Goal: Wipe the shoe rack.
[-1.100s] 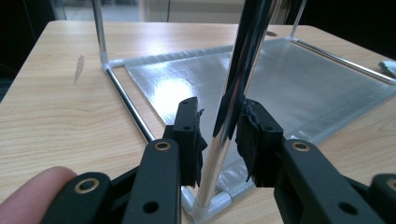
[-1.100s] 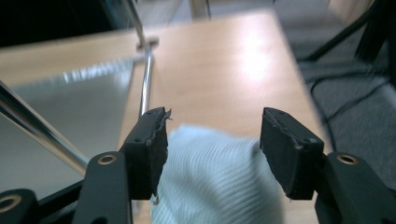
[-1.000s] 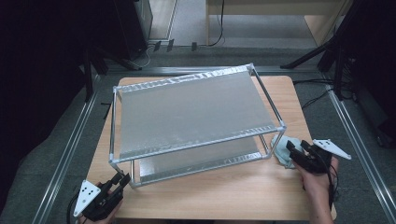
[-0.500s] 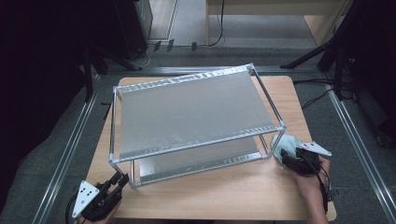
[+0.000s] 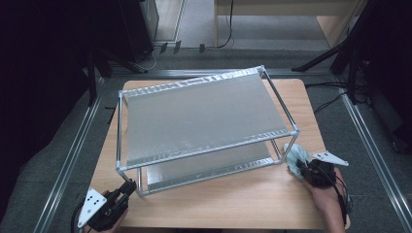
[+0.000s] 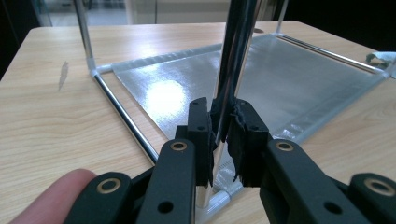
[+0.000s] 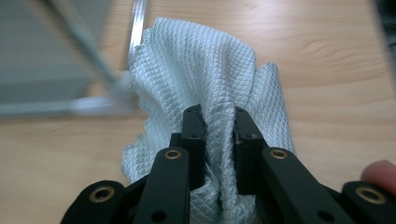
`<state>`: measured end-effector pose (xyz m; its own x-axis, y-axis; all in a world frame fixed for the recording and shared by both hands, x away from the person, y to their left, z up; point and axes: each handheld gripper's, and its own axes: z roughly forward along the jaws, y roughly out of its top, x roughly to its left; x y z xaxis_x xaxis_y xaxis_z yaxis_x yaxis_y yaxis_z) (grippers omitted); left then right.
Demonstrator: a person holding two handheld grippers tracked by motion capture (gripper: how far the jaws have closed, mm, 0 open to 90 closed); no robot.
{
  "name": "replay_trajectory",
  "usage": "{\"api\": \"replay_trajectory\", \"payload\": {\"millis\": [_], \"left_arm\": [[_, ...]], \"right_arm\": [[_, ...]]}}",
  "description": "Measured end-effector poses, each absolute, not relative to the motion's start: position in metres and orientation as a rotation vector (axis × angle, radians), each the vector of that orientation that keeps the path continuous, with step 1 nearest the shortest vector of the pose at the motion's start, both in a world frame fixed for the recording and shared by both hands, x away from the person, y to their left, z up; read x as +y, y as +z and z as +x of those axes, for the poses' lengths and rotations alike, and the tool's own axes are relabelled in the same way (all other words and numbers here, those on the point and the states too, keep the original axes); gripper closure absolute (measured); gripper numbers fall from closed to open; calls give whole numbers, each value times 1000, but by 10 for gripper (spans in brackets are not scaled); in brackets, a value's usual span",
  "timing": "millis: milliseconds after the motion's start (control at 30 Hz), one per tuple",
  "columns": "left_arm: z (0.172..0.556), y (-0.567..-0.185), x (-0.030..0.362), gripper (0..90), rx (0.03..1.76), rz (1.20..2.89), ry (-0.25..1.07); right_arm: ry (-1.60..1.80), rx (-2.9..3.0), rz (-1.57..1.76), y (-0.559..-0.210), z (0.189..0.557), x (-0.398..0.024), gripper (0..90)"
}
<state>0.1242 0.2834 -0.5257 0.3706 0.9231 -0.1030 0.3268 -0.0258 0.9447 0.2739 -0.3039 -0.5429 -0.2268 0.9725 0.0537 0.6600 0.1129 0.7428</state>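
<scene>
A two-shelf metal rack (image 5: 204,114) stands on the wooden table (image 5: 243,204). My left gripper (image 5: 127,187) is at the rack's front left corner. Its jaws have just been closing, and in the left gripper view the gripper (image 6: 223,109) is shut on the rack's upright corner post (image 6: 238,56). A pale waffle-weave cloth (image 5: 295,156) lies by the rack's front right corner. My right gripper (image 5: 302,167) has also just been closing, and in the right gripper view it (image 7: 219,116) pinches a bunched fold of the cloth (image 7: 201,70).
The rack's lower shelf (image 6: 280,79) is bare shiny sheet metal. Its front right foot (image 7: 119,91) shows blurred just left of the cloth. Metal rails (image 5: 73,155) run along both sides of the table, and dark stands rise beyond the far edge.
The right gripper has shifted slightly left and nearer, onto the cloth, and closed on it. The left hand has stayed at the rack's front left corner.
</scene>
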Motion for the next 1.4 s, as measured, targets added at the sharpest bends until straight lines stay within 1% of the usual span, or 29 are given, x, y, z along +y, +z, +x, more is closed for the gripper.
{"api": "replay_trajectory", "payload": {"millis": [67, 100, 200, 233, 267, 300, 333, 367, 400, 433, 533, 600, 733, 767, 833, 867, 933, 1033, 1067, 1133, 1167, 1267, 1333, 1400], "left_arm": [[124, -526, 283, 801, 1143, 1581, 703], [124, -525, 283, 802, 1125, 1591, 686], [125, -526, 283, 800, 1119, 1590, 675], [125, -526, 283, 799, 1119, 1590, 675], [125, -526, 283, 798, 1120, 1589, 675], [125, -526, 283, 798, 1120, 1589, 675], [125, -526, 282, 799, 1119, 1588, 676], [126, -526, 282, 799, 1117, 1590, 675], [125, -526, 282, 803, 1113, 1595, 678], [125, -526, 282, 804, 1114, 1596, 681], [125, -526, 282, 805, 1113, 1598, 686], [125, -526, 281, 806, 1112, 1600, 688], [125, -526, 281, 806, 1112, 1602, 690], [125, -526, 281, 806, 1112, 1601, 690], [125, -526, 281, 806, 1112, 1602, 690], [125, -526, 282, 806, 1109, 1601, 689], [125, -527, 282, 805, 1109, 1600, 688], [125, -528, 283, 792, 1118, 1588, 692], [125, -528, 283, 792, 1118, 1588, 692], [125, -528, 282, 795, 1115, 1586, 696], [125, -528, 282, 795, 1117, 1587, 698], [125, -527, 282, 794, 1123, 1587, 701], [125, -528, 283, 793, 1127, 1583, 698], [125, -528, 283, 793, 1127, 1583, 700]], "right_arm": [[962, 1963, 1597, -542, 270, -305, 795], [1034, 1967, 1588, -536, 262, -303, 796], [1125, 1897, 1534, -512, 255, -301, 795], [1125, 1897, 1534, -512, 255, -301, 795], [1213, 1829, 1462, -486, 247, -297, 795], [1213, 1829, 1462, -486, 247, -297, 795], [1266, 1781, 1393, -467, 240, -291, 795], [1266, 1781, 1393, -467, 240, -291, 795], [1314, 1739, 1308, -448, 231, -283, 794], [1313, 1732, 1286, -444, 229, -280, 793], [1293, 1755, 1283, -446, 230, -273, 792], [1238, 1834, 1357, -464, 240, -274, 791], [1108, 2006, 1537, -515, 259, -280, 791], [1092, 2011, 1559, -521, 261, -282, 791], [1103, 1996, 1559, -520, 261, -284, 791], [1181, 1923, 1497, -505, 256, -285, 790], [1243, 1843, 1431, -487, 249, -284, 790], [1434, 1725, 1335, -453, 236, -281, 788], [1434, 1725, 1335, -453, 236, -281, 788], [1437, 1674, 1260, -433, 226, -274, 787], [1434, 1683, 1264, -433, 226, -273, 786], [1383, 1768, 1342, -455, 238, -272, 782], [1383, 1908, 1451, -481, 252, -276, 779], [1294, 1977, 1551, -505, 261, -278, 782]]}}
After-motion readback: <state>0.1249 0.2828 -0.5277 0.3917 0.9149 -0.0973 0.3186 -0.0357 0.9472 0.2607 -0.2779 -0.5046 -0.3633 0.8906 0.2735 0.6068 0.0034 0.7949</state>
